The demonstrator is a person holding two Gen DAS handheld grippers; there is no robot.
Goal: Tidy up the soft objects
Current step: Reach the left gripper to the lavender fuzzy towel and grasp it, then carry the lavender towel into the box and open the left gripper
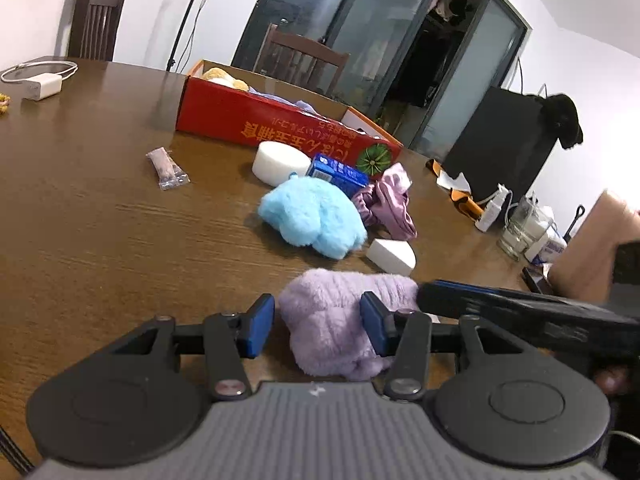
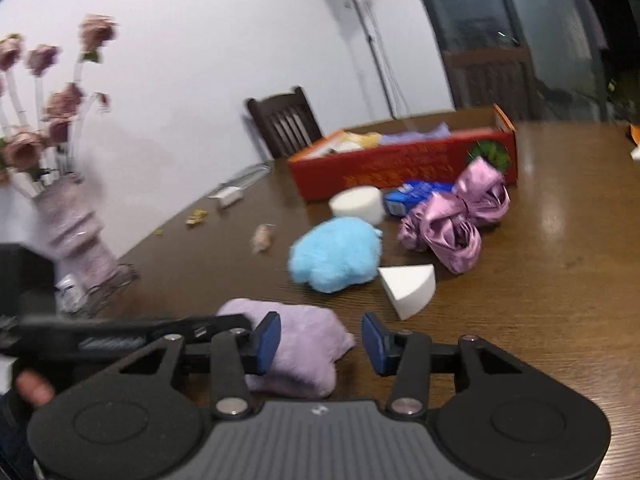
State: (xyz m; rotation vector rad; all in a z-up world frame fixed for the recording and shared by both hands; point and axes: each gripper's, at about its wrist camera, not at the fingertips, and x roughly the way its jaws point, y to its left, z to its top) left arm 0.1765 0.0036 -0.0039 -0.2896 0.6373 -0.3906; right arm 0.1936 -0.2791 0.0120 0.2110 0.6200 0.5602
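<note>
The left tool [image 1: 317,326] stands with its jaws parted, and the lilac plush [image 1: 340,320] lies between its blue pads [image 1: 256,332] on the brown counter [image 1: 100,220]; the right-hand pad meets the fur, while the left-hand pad stands just clear of it, so the plush is released rather than gripped. The right tool [image 2: 320,342] is likewise parted: only its left-hand pad overlaps the edge of the lilac plush [image 2: 296,344], and bare counter [image 2: 540,280] shows between the pads. Each tool enters the other's view from the side at the level of the plush. Just beyond the lilac plush lies a white foam wedge [image 2: 408,288], and beside it a light-blue plush [image 1: 312,216]. A bundle of mauve satin fabric [image 2: 460,216] lies near the blue plush, with a blue packet [image 1: 338,174] and a white foam cylinder [image 1: 280,160] behind them. Farther back stands an open red box [image 1: 280,120] holding yellow and lilac soft items. A small wrapped snack [image 1: 166,168] lies apart on the counter, and a white charger [image 1: 42,86] with its cable lies near the far edge.
</note>
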